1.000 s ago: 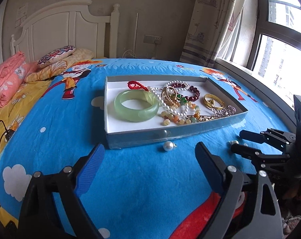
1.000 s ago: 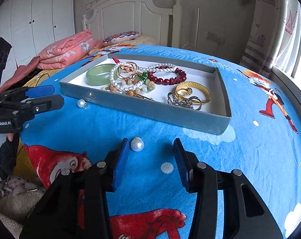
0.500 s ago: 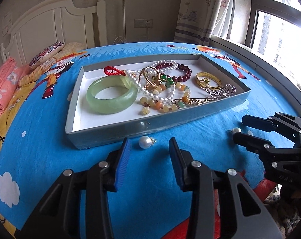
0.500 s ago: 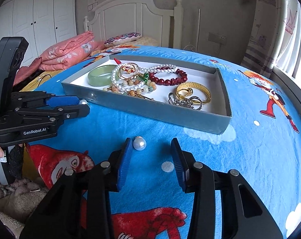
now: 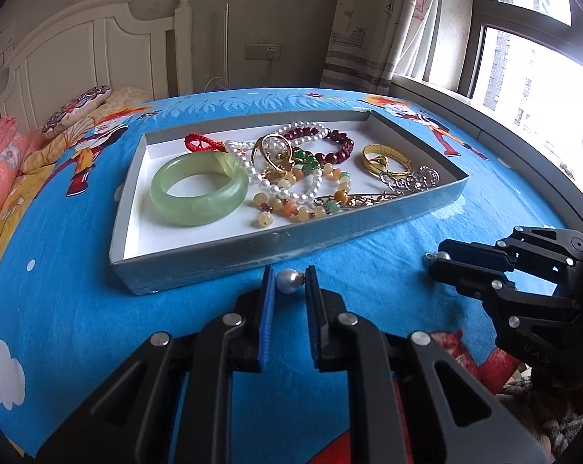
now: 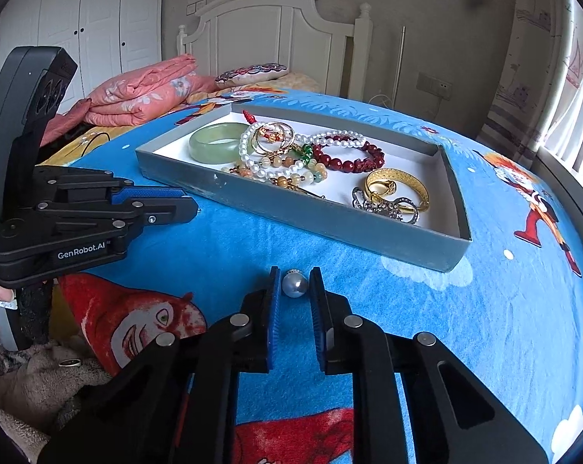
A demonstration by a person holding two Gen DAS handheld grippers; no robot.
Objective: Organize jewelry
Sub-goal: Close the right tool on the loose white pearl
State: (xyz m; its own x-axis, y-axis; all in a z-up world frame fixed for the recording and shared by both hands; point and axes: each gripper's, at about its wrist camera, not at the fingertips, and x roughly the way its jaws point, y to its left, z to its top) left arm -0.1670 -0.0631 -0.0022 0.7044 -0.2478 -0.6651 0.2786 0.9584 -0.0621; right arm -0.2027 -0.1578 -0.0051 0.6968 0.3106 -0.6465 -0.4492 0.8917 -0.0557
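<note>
Both sets of jaws have just closed: left gripper [image 5: 288, 284] pinches one pearl earring [image 5: 289, 281], right gripper [image 6: 295, 284] apparently grips another pearl earring [image 6: 294, 284], below the tray [image 5: 291, 239].

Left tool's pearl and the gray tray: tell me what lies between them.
Only bare blue bedspread. In the left wrist view, the pearl sits just before the tray wall, nothing between.

Bedroom: white headboard [image 6: 276, 27] far; white wardrobe [image 6: 79, 27] far left; curtained window [image 5: 523, 50] right, daylight; beige wall with socket [image 5: 262, 51]; blue cartoon bedspread [image 5: 98, 328].
</note>
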